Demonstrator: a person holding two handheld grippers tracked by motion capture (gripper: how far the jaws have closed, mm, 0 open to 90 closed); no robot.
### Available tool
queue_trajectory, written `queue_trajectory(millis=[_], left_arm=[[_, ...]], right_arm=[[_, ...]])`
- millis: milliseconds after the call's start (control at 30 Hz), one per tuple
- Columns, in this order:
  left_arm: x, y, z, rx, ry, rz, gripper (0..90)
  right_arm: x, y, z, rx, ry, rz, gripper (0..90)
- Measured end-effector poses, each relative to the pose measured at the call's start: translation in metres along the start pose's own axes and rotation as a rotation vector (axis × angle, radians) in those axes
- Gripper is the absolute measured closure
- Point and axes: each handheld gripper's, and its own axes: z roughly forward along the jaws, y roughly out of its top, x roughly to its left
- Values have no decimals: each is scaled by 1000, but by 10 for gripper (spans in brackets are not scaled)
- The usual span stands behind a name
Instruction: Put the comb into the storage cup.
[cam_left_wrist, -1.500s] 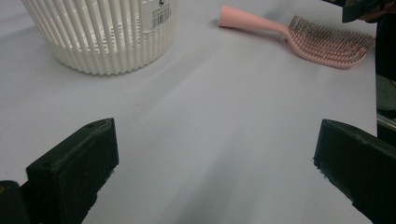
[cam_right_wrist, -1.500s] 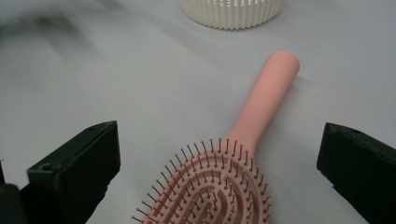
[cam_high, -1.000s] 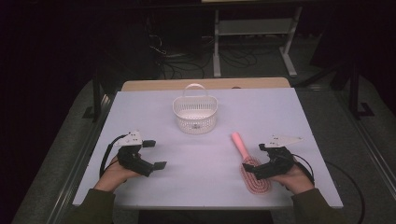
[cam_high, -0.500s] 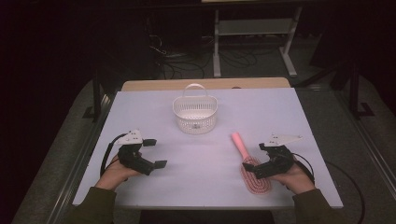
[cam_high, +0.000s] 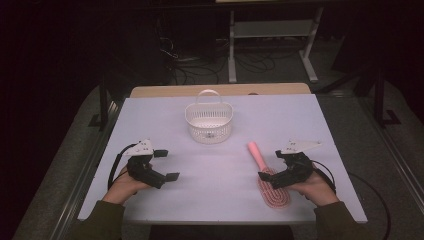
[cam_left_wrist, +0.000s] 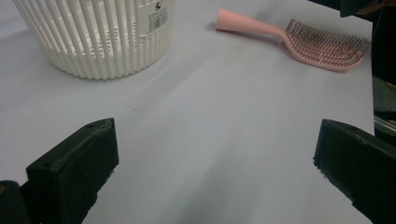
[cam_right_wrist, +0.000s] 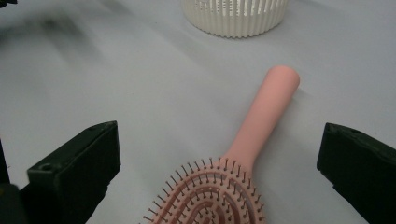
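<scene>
A pink hairbrush (cam_high: 271, 191) lies bristles up at the table's front right, its handle (cam_high: 255, 150) pointing toward a white slatted basket (cam_high: 208, 121) with a loop handle at the middle back. My right gripper (cam_high: 271, 165) is open and straddles the brush where head meets handle. In the right gripper view the bristled head (cam_right_wrist: 212, 198) sits between the wide jaws without touching them. My left gripper (cam_high: 167, 164) rests open at the front left with nothing between its jaws. In the left gripper view it faces the basket (cam_left_wrist: 98, 37) and the brush (cam_left_wrist: 308, 44).
The white table (cam_high: 215, 205) ends close in front of both hands. A wooden strip (cam_high: 220, 90) borders its far edge. Beyond it, on the dark floor, stand a metal frame (cam_high: 270, 30) and loose cables (cam_high: 190, 65). Bare tabletop lies between the grippers.
</scene>
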Motion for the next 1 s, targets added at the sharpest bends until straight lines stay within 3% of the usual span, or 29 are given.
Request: queue_trajectory(millis=[1000], left_arm=[[0,-1,-4,-14,7,-10,0]], right_arm=[[-4,22,14,20,22,-24,0]])
